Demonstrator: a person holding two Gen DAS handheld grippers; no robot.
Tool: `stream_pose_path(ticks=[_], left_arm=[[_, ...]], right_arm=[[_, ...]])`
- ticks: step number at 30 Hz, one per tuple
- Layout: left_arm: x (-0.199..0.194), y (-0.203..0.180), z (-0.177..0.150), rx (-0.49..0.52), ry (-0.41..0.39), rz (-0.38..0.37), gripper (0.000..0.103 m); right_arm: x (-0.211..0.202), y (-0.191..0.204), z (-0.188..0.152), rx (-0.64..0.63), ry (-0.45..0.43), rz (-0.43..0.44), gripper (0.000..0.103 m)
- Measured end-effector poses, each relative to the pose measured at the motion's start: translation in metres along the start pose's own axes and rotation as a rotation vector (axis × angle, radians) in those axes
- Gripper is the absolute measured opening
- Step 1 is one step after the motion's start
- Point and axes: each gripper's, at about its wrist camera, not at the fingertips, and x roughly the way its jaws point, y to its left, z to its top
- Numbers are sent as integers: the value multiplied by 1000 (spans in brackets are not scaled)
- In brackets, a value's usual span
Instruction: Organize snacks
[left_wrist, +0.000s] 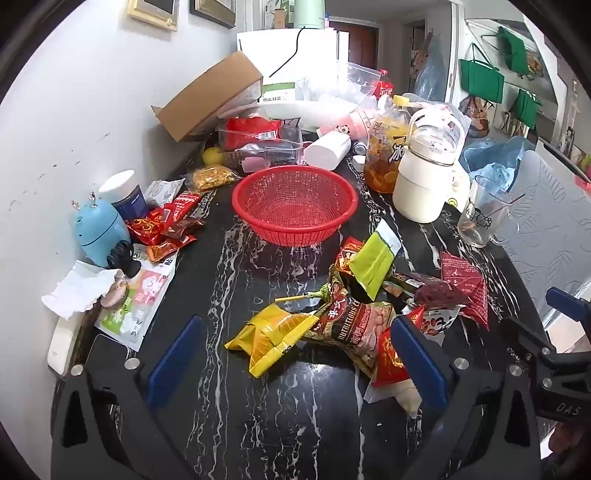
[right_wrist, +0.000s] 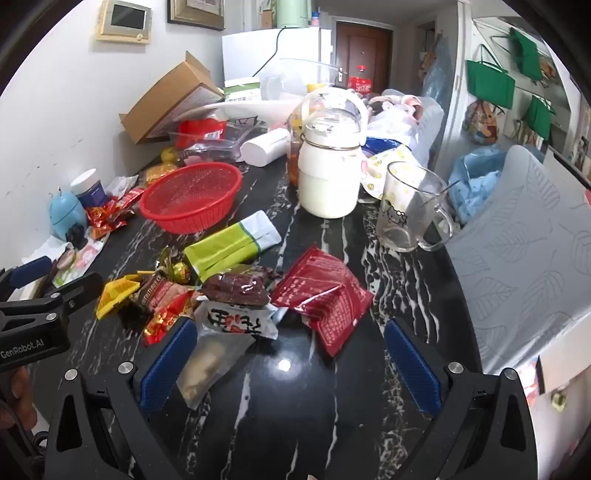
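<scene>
A pile of snack packets lies on the black marble table. In it are a yellow packet, a brown peanut bag, a green-and-white pouch and a red packet. Behind the pile stands an empty red mesh basket. My left gripper hangs open above the yellow packet, holding nothing. My right gripper is open too, in front of the red packet and a white-labelled bag. The green pouch and the basket lie farther back.
More red wrappers lie by the wall near a blue gadget and a dark jar. A white kettle-like jar, a glass mug, an orange-drink bottle and a cardboard box crowd the back. A grey chair back stands at right.
</scene>
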Motion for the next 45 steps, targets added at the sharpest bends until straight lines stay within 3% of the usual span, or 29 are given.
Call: stream_pose_path(ticks=[45], left_arm=[[-12, -5, 0, 13, -22, -32, 103]], right_arm=[[-4, -3, -2, 3, -9, 42, 103]])
